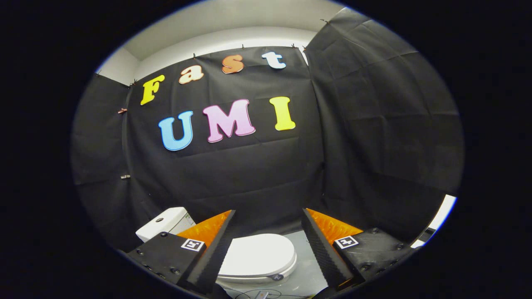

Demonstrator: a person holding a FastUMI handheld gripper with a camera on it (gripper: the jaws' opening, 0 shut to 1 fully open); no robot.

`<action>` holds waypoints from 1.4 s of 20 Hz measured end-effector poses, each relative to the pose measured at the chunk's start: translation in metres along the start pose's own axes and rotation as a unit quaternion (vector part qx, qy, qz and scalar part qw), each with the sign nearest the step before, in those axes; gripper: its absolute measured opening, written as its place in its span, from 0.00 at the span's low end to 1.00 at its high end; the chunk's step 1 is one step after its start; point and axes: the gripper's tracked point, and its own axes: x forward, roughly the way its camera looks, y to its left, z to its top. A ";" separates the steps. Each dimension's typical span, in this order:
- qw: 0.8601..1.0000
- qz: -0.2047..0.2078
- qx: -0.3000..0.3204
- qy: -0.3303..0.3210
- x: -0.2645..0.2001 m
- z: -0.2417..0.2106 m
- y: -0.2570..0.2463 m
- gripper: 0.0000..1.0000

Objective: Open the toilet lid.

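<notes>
A white toilet stands on the floor below and ahead of me, its lid [258,254] lying flat and closed over the bowl. The white tank [165,223] with a flush button on top rises behind my left finger. My gripper [268,245] hangs above the toilet with its two fingers spread wide, nothing between them but the lid seen further down. The lid's front edge carries a small dark tab [276,277].
Black cloth walls close the booth behind and to the right of the toilet. The grey floor [305,270] shows beside the bowl, with a cable and a small object [262,295] lying near the toilet's front.
</notes>
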 end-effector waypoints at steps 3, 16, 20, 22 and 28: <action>0.999 -0.010 0.021 0.030 0.019 -0.028 -0.018 0.97; 0.959 -0.048 0.176 0.218 0.090 -0.214 -0.083 0.97; 0.939 -0.060 0.217 0.260 0.101 -0.265 -0.094 0.96; 0.929 -0.063 0.234 0.280 0.105 -0.291 -0.095 0.97; 0.886 -0.038 0.330 0.325 0.117 -0.356 -0.078 0.97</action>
